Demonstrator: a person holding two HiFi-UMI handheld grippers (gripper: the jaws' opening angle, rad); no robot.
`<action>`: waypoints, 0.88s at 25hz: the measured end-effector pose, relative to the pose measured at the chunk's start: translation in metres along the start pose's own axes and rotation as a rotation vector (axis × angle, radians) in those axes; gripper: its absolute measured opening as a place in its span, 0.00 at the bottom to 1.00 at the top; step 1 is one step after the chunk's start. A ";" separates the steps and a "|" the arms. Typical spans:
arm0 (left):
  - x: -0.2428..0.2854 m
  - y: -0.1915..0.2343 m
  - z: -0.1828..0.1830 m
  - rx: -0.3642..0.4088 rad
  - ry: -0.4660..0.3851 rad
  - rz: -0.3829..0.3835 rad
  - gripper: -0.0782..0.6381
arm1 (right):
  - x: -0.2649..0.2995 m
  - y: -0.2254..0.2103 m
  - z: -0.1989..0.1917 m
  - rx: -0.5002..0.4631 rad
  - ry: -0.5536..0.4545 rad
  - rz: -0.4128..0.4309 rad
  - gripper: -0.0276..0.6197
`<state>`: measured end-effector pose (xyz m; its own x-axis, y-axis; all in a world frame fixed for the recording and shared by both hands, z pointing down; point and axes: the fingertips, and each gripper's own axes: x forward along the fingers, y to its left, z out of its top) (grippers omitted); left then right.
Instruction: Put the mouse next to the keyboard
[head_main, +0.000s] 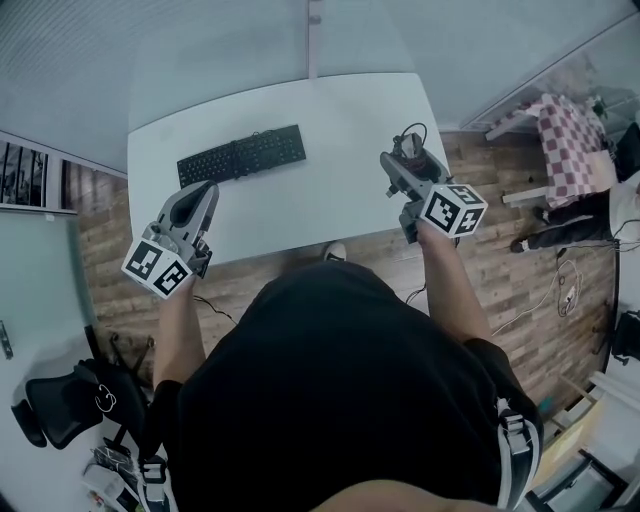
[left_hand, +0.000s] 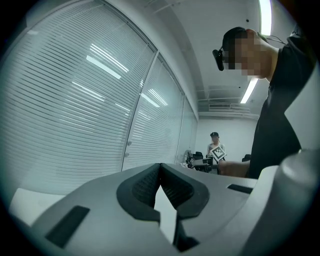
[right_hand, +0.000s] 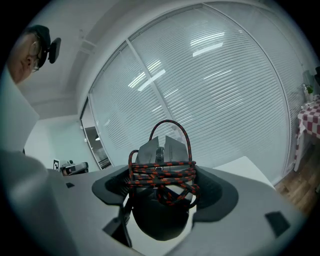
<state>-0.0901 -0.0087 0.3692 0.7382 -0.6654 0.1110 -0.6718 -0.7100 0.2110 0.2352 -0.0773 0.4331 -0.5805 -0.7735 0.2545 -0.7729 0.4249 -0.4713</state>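
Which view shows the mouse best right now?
The right gripper view: the mouse, with its cable wound round it, fills the frame, held in the right claw. The head view shows it only small at that claw's tip. The left gripper view misses it.

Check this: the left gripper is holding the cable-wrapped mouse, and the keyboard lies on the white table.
Not right: the right gripper holds the cable-wrapped mouse, as the right gripper view shows. The left gripper is shut and empty. The keyboard does lie on the white table.
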 end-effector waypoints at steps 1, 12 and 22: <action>0.006 -0.001 -0.001 0.001 0.004 0.001 0.14 | 0.001 -0.007 0.001 0.003 0.001 0.002 0.66; 0.008 -0.006 -0.001 0.002 0.026 0.003 0.14 | 0.004 -0.001 0.002 0.008 0.009 0.020 0.66; 0.003 -0.011 0.002 0.011 0.034 0.015 0.14 | 0.008 0.002 0.004 0.002 0.007 0.035 0.66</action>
<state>-0.0805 -0.0040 0.3650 0.7295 -0.6680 0.1470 -0.6833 -0.7026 0.1984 0.2305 -0.0843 0.4308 -0.6087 -0.7548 0.2444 -0.7519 0.4506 -0.4813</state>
